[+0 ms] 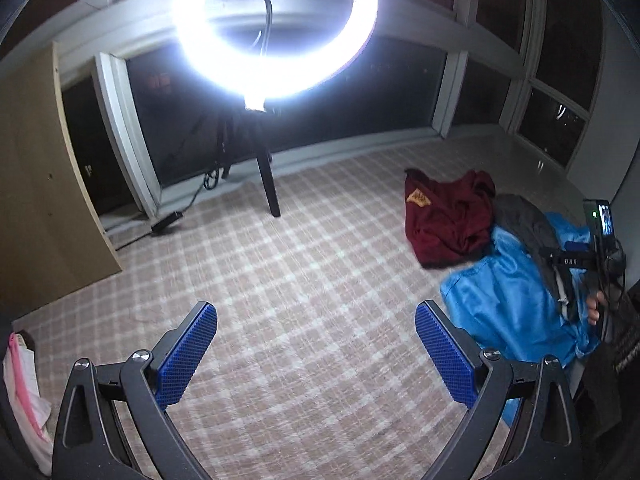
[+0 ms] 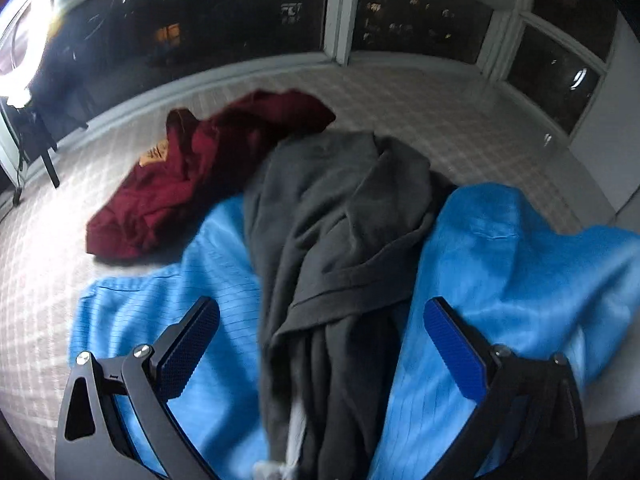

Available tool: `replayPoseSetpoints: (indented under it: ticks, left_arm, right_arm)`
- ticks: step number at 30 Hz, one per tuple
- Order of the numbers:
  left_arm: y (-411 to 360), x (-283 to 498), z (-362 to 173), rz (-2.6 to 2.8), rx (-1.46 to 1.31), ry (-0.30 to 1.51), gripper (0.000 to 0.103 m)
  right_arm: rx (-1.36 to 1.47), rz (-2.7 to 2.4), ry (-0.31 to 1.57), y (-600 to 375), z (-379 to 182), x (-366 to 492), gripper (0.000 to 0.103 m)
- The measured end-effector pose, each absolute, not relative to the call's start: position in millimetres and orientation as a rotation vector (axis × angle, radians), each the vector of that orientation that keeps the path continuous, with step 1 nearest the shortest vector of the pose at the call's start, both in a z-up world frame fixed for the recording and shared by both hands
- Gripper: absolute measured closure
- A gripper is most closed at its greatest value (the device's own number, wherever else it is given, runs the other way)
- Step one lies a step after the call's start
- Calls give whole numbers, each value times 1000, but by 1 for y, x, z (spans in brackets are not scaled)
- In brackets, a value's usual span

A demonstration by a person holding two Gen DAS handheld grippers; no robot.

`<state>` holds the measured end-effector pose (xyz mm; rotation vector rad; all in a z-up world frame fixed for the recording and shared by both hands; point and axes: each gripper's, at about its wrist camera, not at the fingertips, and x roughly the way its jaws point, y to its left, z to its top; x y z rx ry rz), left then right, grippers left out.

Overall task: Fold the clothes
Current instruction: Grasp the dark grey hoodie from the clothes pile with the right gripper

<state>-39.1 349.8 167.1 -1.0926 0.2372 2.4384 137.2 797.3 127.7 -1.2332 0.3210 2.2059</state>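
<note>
A pile of clothes lies on the checked mat: a maroon garment (image 2: 208,176) with a yellow patch, a dark grey garment (image 2: 344,232) draped over a shiny blue garment (image 2: 512,248). My right gripper (image 2: 320,320) hovers open just above the pile, its blue pads either side of the grey cloth, nothing held. In the left wrist view the same maroon garment (image 1: 452,216) and blue garment (image 1: 504,304) lie to the right. My left gripper (image 1: 316,328) is open over bare mat. The right gripper's handle (image 1: 596,248) shows at the far right, with a hand on it.
A bright ring light (image 1: 276,28) on a black tripod (image 1: 266,168) stands at the back by dark windows. A wooden cabinet (image 1: 44,184) is at the left. A white and pink cloth (image 1: 24,388) lies at the lower left. The checked mat (image 1: 280,272) fills the middle.
</note>
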Motion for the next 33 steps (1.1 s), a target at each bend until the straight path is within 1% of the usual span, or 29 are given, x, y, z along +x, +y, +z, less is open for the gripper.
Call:
replayPoseSetpoints:
  ticks: [2, 3, 4, 5, 6, 7, 8, 9, 13, 18, 20, 23, 25, 27, 29, 31, 32, 33]
  left_arm:
    - [353, -44, 162, 2427, -1120, 238, 3]
    - [354, -46, 159, 2419, -1134, 234, 3]
    - [355, -48, 157, 2410, -1147, 232, 3]
    - [355, -49, 155, 2404, -1152, 235, 3]
    - [356, -49, 154, 2402, -1153, 244, 3]
    - [356, -49, 153, 2403, -1153, 256, 3]
    - [355, -49, 152, 2404, -1154, 264, 3]
    - [354, -49, 152, 2405, -1157, 268, 3]
    - [343, -47, 159, 2416, -1140, 247, 3]
    - [328, -40, 174, 2436, -1092, 208, 3]
    - [322, -38, 180, 2444, -1073, 193, 3]
    - [313, -34, 189, 2455, -1044, 170, 3]
    - [302, -29, 198, 2466, -1016, 159, 3]
    - [288, -22, 208, 2488, -985, 149, 3]
    - [273, -15, 216, 2509, -957, 133, 3]
    - [257, -8, 222, 2528, -936, 116, 3]
    - [251, -4, 224, 2537, -930, 108, 3]
    - [245, -3, 224, 2545, -929, 104, 3]
  right_arm:
    - [-1264, 2194, 318, 807, 118, 132, 1]
    - [-1279, 2185, 315, 812, 113, 129, 9]
    - [-1290, 2178, 309, 815, 110, 129, 18]
    - [-1295, 2175, 301, 815, 109, 130, 41]
    - [-1294, 2185, 308, 817, 110, 132, 57]
    - [-1286, 2208, 331, 818, 114, 134, 62]
    - [-1270, 2227, 356, 821, 119, 137, 72]
    - [-1247, 2243, 383, 824, 126, 140, 77]
    - [-1035, 2302, 551, 850, 177, 158, 81]
    - [-712, 2348, 656, 883, 277, 173, 82]
    - [-585, 2408, 640, 880, 326, 175, 82]
    - [-480, 2533, 514, 844, 391, 177, 82]
    - [-444, 2594, 429, 815, 423, 178, 82]
    - [-429, 2615, 375, 791, 445, 179, 82]
    - [-423, 2690, 431, 775, 454, 189, 82]
    - [-483, 2931, 428, 745, 449, 198, 81]
    - [-550, 3028, 411, 727, 442, 198, 80]
    - [-645, 3069, 356, 708, 432, 194, 77]
